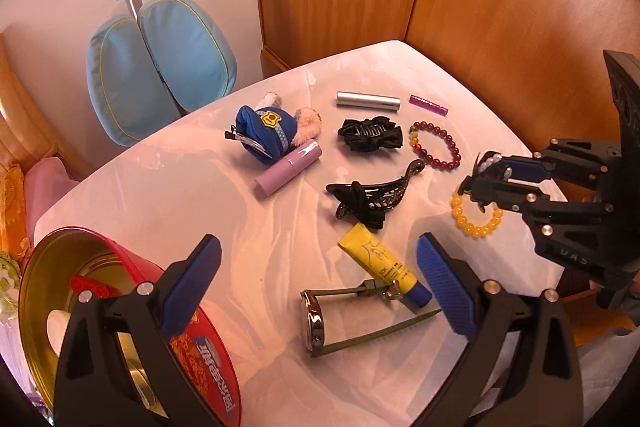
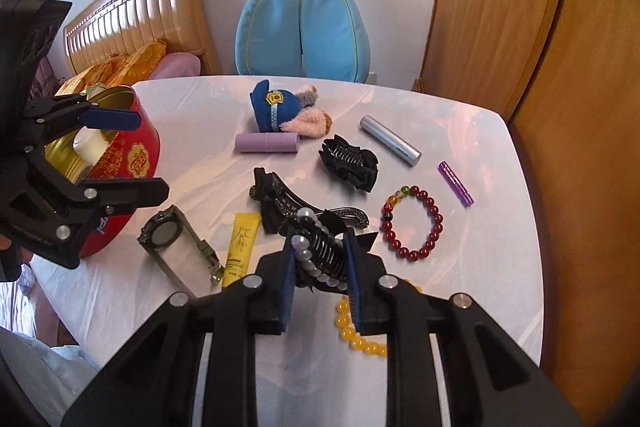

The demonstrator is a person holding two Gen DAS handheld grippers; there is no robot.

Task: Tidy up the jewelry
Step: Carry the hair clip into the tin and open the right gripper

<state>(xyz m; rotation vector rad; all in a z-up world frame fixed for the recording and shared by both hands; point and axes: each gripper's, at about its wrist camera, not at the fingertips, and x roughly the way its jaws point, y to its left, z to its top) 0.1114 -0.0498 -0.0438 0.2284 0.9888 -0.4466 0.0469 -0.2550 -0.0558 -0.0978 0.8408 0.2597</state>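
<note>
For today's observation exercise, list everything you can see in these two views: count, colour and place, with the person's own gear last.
Table: one, white, under everything.
Tin: one, red, gold inside, near left edge.
Plush toy: one, blue cap, far side.
Lilac tube: one, beside toy.
Silver tube: one, far side.
Purple stick: one, beside silver tube.
Bow clip: one, black, centre.
Curved clip: one, black, centre.
Red bracelet: one, right.
Yellow bracelet: one, under right gripper.
Yellow tube: one, near side.
Watch: one, green strap, near side.
Pearl clip: one, black, in right gripper.
Chair: one, blue, behind table.
Left gripper: open.
Right gripper: shut on pearl clip.
</note>
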